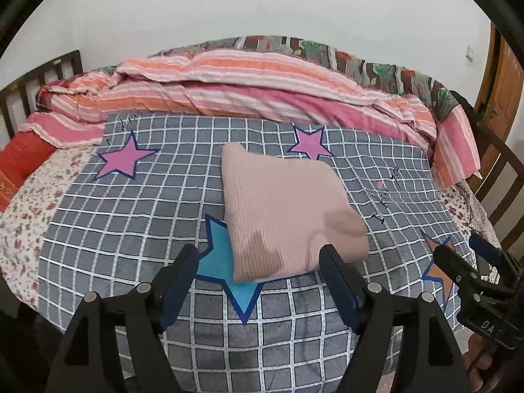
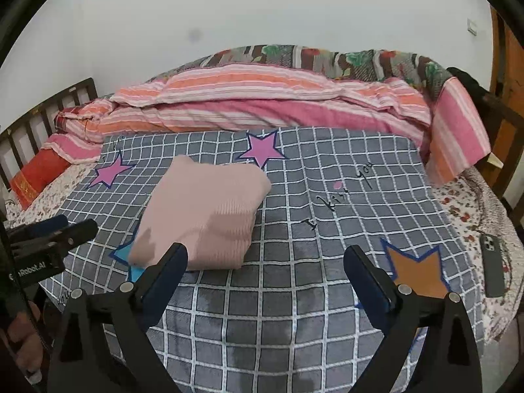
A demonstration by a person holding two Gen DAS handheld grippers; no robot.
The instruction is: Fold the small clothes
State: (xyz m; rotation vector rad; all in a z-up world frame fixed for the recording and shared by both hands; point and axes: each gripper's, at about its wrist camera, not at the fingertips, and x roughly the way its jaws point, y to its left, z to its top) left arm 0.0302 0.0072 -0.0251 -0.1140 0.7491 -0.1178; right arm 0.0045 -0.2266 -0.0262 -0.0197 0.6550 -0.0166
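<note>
Only the right view shows a phone (image 2: 493,263) at the bed's right edge. The pink top (image 1: 285,213) lies folded mid-blanket (image 1: 131,229). Both the left gripper (image 1: 258,255) and right gripper (image 2: 265,255) are wide apart, holding nothing.

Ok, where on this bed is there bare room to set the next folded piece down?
Free: the grid blanket between the pink folded garment and the orange star, and the strip nearest both open grippers. Crowded: the striped quilt along the back; the phone at the right edge.
</note>
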